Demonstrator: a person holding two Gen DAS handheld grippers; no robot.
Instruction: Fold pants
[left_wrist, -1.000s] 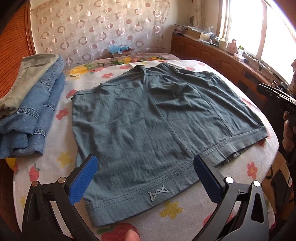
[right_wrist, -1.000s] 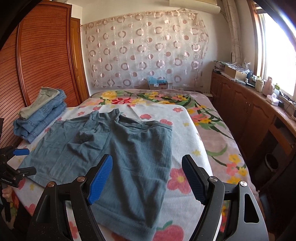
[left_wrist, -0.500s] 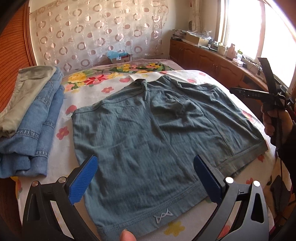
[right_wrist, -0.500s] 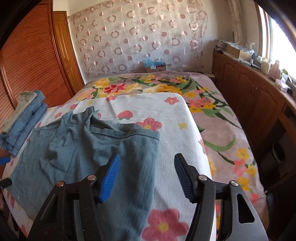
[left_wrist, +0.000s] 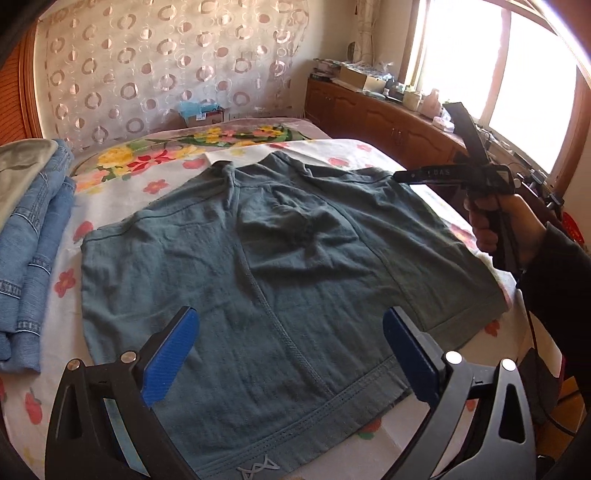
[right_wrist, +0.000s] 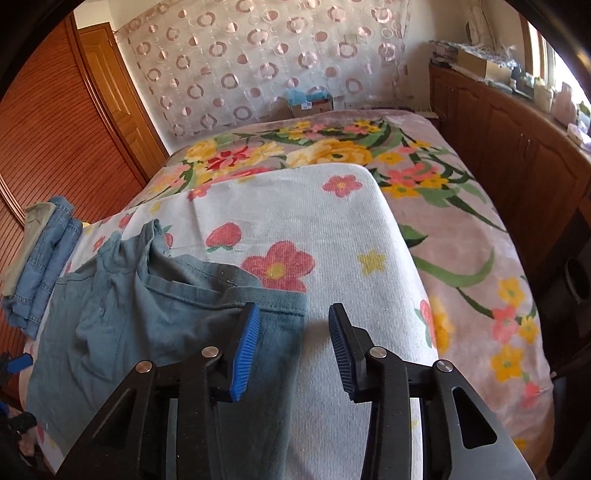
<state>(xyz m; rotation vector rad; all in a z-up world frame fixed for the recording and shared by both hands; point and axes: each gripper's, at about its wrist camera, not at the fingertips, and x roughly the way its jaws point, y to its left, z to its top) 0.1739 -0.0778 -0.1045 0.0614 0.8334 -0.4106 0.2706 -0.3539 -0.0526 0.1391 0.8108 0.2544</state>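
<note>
left gripper (left_wrist: 291, 354), left wrist view: blue-padded jaws spread wide and gripping nothing, above the near hem of the grey-blue cotton shorts (left_wrist: 280, 266), which lie flat on the white flower-print sheet (left_wrist: 354, 155) of the bed. folded blue denim jeans (left_wrist: 33, 236) are stacked at the sheet's left edge. right gripper (left_wrist: 439, 173) hovers over the shorts' far right corner. right wrist view: right gripper (right_wrist: 293, 343), jaws apart and empty, straddles the corner of the shorts (right_wrist: 147, 314); jeans (right_wrist: 48, 251) lie far left.
</note>
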